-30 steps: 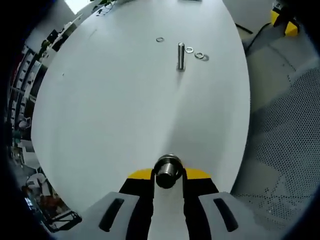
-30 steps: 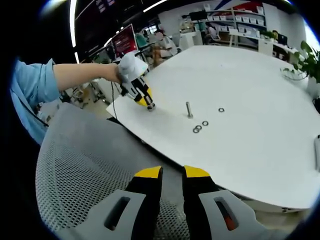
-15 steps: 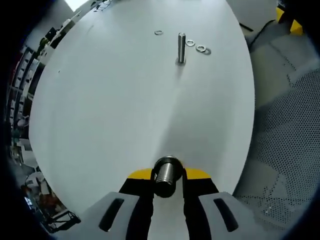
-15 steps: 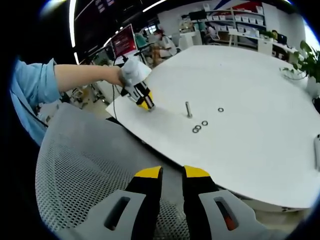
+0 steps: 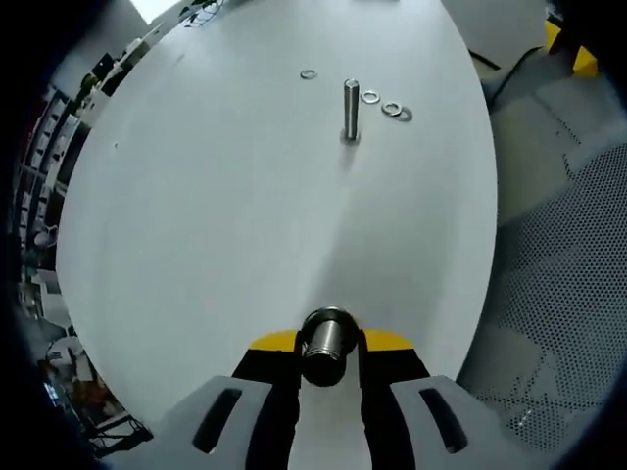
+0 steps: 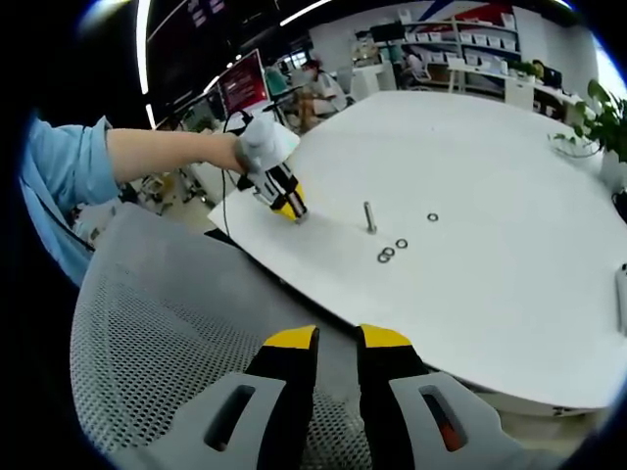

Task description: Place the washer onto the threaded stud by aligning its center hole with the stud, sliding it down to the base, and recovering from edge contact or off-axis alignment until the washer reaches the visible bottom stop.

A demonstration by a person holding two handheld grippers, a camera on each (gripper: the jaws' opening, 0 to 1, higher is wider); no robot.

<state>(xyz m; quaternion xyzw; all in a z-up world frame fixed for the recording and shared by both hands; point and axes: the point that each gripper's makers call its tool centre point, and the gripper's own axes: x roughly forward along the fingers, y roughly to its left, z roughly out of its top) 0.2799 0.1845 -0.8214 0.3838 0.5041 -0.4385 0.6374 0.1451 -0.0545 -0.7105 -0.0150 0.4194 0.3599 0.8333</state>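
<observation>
A threaded stud point(image 5: 350, 110) stands upright on the white table point(image 5: 225, 215); in the right gripper view the stud point(image 6: 369, 216) is mid-table. One washer point(image 5: 309, 74) lies to the stud's left, and three washers point(image 5: 392, 108) lie close together to its right. My left gripper point(image 5: 328, 345) is shut on a short metal cylinder point(image 5: 326, 336), low over the table's near edge and well short of the stud. The right gripper view has the left gripper point(image 6: 284, 201) held by a hand. My right gripper point(image 6: 336, 343) hangs over a mesh chair, its jaws a narrow gap apart with nothing between them.
A grey mesh chair point(image 6: 167, 333) stands against the table's edge below my right gripper. A person's blue sleeve point(image 6: 59, 166) reaches in from the left. Shelves and desks line the room's far side, and a plant point(image 6: 602, 117) stands at the right.
In the right gripper view the left gripper has edged a little along the table's edge toward the stud, the cylinder still in its jaws. The right gripper has stayed still.
</observation>
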